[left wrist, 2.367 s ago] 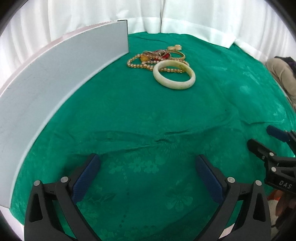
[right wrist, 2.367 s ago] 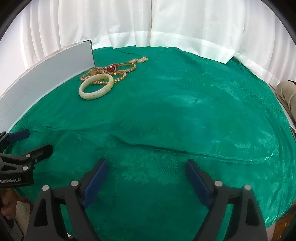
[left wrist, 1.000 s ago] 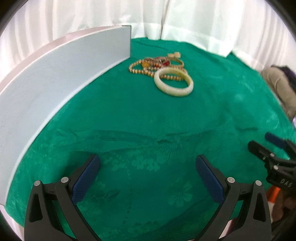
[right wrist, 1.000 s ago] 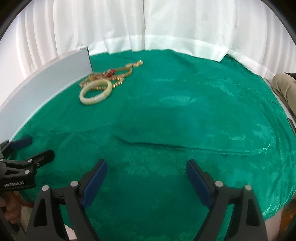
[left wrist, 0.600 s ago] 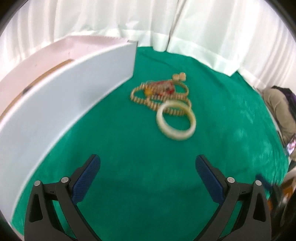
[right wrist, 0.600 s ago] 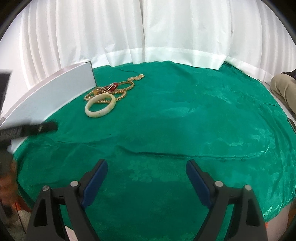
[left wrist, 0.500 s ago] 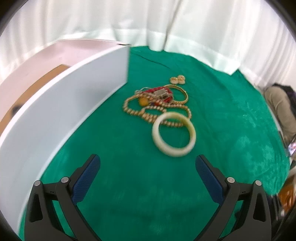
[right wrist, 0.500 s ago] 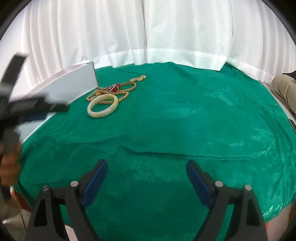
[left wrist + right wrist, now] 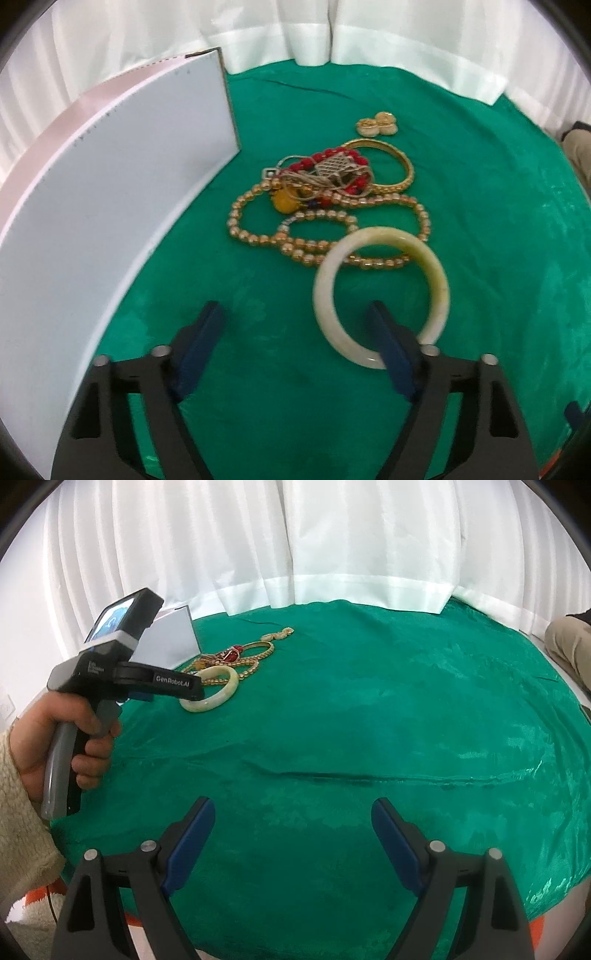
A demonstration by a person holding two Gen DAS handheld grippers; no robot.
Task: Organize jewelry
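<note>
**Left gripper poised at the pale bangle, jewelry heaped beside the box**

A green cloth [image 9: 369, 701] is spread over the whole table, with a long crease seen across it in the right wrist view. White curtains [image 9: 295, 546] are hung behind. A white box [image 9: 110, 221] is stood on the cloth at the left, its tall wall just beside the jewelry.

The left gripper [image 9: 295, 325] is held low over the cloth with its jaws parted; the right-hand finger [image 9: 391, 350] is seen inside the ring of the pale bangle [image 9: 380, 295], crossing its near rim, though contact cannot be confirmed. Nothing is clamped. The right gripper [image 9: 293, 823] is held well apart from the jewelry, above bare cloth, its jaws spread wide and empty.

The bangle is laid flat, its far edge overlapping a gold bead necklace [image 9: 328, 229]. Behind that, a gold bangle [image 9: 391, 166] and a tangle of red beads [image 9: 332, 166] are piled together. A pair of small gold earrings [image 9: 376, 124] is set just beyond the pile.
</note>
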